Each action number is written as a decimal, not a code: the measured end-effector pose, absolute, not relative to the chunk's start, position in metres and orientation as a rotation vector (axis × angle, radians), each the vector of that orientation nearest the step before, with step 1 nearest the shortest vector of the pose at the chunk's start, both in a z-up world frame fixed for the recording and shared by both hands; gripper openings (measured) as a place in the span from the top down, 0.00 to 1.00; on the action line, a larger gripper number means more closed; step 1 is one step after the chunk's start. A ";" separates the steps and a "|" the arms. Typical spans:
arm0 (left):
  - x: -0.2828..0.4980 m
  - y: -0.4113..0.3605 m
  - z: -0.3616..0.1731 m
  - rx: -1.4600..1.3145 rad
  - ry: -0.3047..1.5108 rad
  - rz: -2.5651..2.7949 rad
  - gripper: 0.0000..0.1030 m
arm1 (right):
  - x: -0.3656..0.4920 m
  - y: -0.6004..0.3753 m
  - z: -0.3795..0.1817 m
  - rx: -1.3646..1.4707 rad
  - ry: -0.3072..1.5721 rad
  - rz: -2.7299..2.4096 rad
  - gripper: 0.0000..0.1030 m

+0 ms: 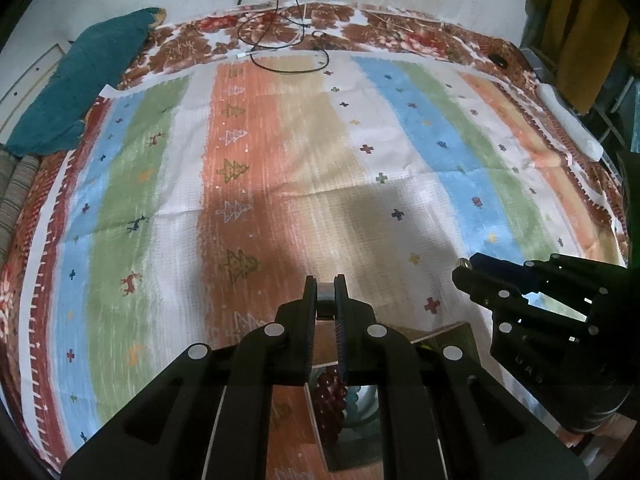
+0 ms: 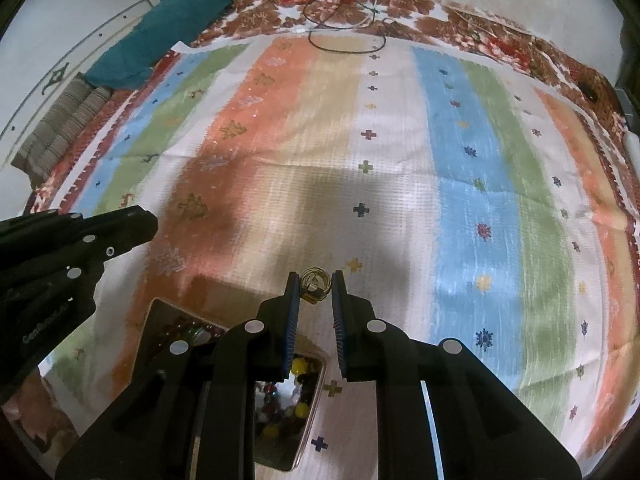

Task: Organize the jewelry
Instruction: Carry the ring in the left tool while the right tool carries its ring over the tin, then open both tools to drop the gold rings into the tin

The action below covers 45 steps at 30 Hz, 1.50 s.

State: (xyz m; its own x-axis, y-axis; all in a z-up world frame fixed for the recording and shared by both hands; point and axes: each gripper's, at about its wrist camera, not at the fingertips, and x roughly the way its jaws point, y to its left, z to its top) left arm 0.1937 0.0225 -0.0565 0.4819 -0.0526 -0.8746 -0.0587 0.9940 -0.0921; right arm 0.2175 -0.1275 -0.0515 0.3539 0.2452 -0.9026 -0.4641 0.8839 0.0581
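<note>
Left gripper [image 1: 325,294]: low centre of the left wrist view, fingers clamped on a small silvery ring [image 1: 326,300] pinched between the tips, held above the cloth

Right gripper [image 2: 316,290]: low centre of the right wrist view, fingers apart with a gap on both sides of a gold ring piece [image 2: 315,282]; whether that piece touches the left pad or simply lies on the cloth between the fingers cannot be told

Gold ring piece: coiled gold loop with a small block at its lower edge, on the white stripe just beyond the far edge of the tray

Jewelry tray [image 2: 308,420]: shiny, rose-rimmed rectangle in the lower centre of the right wrist view, partly hidden under the gripper body; holds red, yellow and dark beads, too blurred to sort apart

Same tray from the left: seen through the gripper frame at the bottom of the left wrist view, a cluster of dark red beads [image 1: 330,394] beside a pale round rim

Striped cloth [image 1: 304,160]: orange, beige, white, blue and green bands with small crosses, trees and deer, spread over a brown floral sheet

Teal cloth [image 1: 80,80]: bunched at the upper left of both views

Black cable [image 1: 280,36]: looped at the top centre, on the far edge of the bed

Gripper positions: the right one appears at the right edge of the left wrist view, the left one at the left edge of the right wrist view, well apart
</note>
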 end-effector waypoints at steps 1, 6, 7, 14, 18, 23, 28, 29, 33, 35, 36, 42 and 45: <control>0.192 0.022 -0.056 -0.114 1.068 0.004 0.92 | 0.216 -0.128 -0.051 -0.222 1.118 0.464 0.83; 0.184 0.019 -0.052 -0.113 1.054 0.002 0.92 | 0.209 -0.131 -0.048 -0.215 1.108 0.464 0.83; 0.182 0.019 -0.051 -0.114 1.051 0.000 0.92 | 0.208 -0.132 -0.047 -0.212 1.103 0.464 0.83; 0.170 0.011 -0.044 -0.111 1.033 -0.018 0.92 | 0.198 -0.134 -0.041 -0.209 1.083 0.474 0.83; 0.161 0.007 -0.042 -0.102 1.028 -0.034 0.92 | 0.190 -0.135 -0.035 -0.203 1.072 0.489 0.83; 0.151 0.007 -0.038 -0.112 1.019 -0.040 0.92 | 0.180 -0.138 -0.032 -0.204 1.067 0.504 0.83; 0.142 0.005 -0.038 -0.111 1.016 -0.047 0.92 | 0.168 -0.138 -0.031 -0.211 1.067 0.527 0.83; 0.140 0.004 -0.037 -0.113 1.014 -0.049 0.92 | 0.166 -0.138 -0.030 -0.212 1.065 0.530 0.83; 0.128 0.001 -0.035 -0.115 1.003 -0.054 0.92 | 0.156 -0.139 -0.029 -0.212 1.061 0.544 0.83; 0.124 -0.001 -0.035 -0.111 1.000 -0.060 0.92 | 0.152 -0.139 -0.030 -0.216 1.068 0.553 0.83; 0.122 -0.003 -0.035 -0.108 1.000 -0.063 0.92 | 0.151 -0.138 -0.031 -0.220 1.072 0.554 0.83; 0.119 -0.002 -0.036 -0.112 1.004 -0.055 0.91 | 0.148 -0.135 -0.035 -0.220 1.087 0.564 0.83; 0.118 0.001 -0.036 -0.134 1.010 -0.036 0.83 | 0.149 -0.135 -0.038 -0.222 1.098 0.555 0.72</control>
